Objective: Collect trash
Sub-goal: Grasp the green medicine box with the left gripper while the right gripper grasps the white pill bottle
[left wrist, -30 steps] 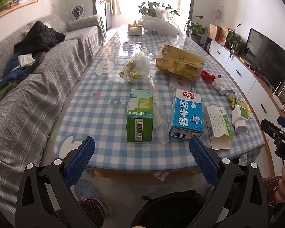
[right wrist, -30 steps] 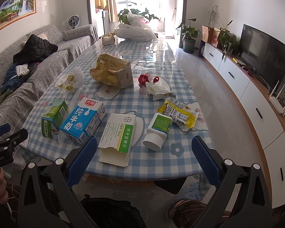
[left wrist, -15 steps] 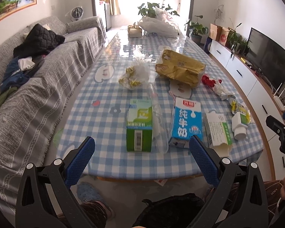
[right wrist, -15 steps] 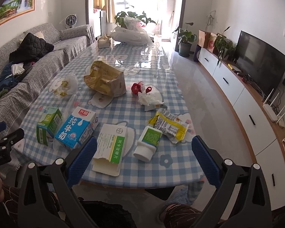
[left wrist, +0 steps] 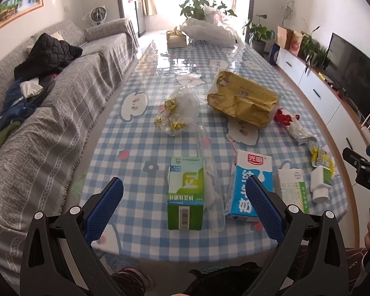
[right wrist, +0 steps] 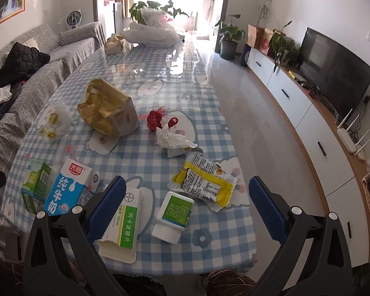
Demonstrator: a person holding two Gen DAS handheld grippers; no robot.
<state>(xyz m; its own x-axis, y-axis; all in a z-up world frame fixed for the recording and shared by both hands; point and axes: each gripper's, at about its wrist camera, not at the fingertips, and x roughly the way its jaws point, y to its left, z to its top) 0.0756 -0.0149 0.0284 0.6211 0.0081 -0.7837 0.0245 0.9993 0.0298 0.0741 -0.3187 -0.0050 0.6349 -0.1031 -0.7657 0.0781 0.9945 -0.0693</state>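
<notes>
**Over the near edge of the bench: both tools closing in on the litter**

Since a second ago I have brought both wrist views forward, so the cartons loom larger. My left hand-held gripper [left wrist: 183, 208] is spread wide and empty, with the green carton [left wrist: 186, 192] framed between its pads. My right hand-held gripper [right wrist: 187, 206] is equally wide and empty, over the white bottle [right wrist: 174, 215] and beside the medicine box [right wrist: 124, 227]. Nothing is collected yet; the milk carton [left wrist: 249, 187] lies untouched, so I judge the first pick is next

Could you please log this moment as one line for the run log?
phase: approach | left claw: open, empty | right claw: open, empty | trash: green carton, milk carton on table
</notes>
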